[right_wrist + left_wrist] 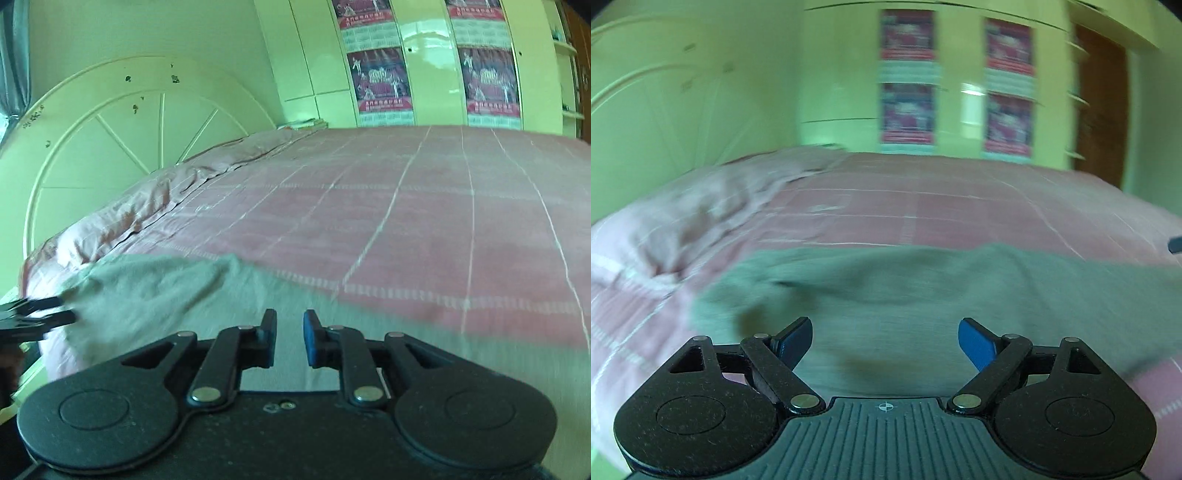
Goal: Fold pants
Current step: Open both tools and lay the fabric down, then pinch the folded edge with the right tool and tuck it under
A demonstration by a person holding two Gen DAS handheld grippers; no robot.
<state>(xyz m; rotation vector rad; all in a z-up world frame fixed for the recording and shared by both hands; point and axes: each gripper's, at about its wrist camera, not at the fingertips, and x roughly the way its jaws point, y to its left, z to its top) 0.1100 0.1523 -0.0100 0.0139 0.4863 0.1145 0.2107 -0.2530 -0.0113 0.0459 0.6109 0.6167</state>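
**Grey-green pants on the pink bed, both grippers over the cloth**

We are in a pale green room with poster-covered wardrobe doors [436,62] on the far wall, and a bed under a pink checked cover [424,206] fills most of both views. A white arched headboard [110,140] rises beyond and to the left of our right hand-held gripper [290,338].

The soft grey-green cloth pants [905,295] lie spread on the bed directly under and ahead of both tools. Our left hand-held gripper [884,341] hovers just above them with its blue-padded fingers wide apart, holding nothing; its view is blurred, so we judge it to be moving. Our right hand-held gripper has its fingers drawn near together with a narrow gap showing between them. We cannot tell whether any cloth is pinched there. In the right wrist view, the left tool shows at the pants' far left edge.

We judge that we are reaching for a fresh grip before a fold. To do it well, we should bring each tool down to an edge of the cloth, pinch all layers together, lift both sides evenly, and lay the fold flat without dragging the bed cover.
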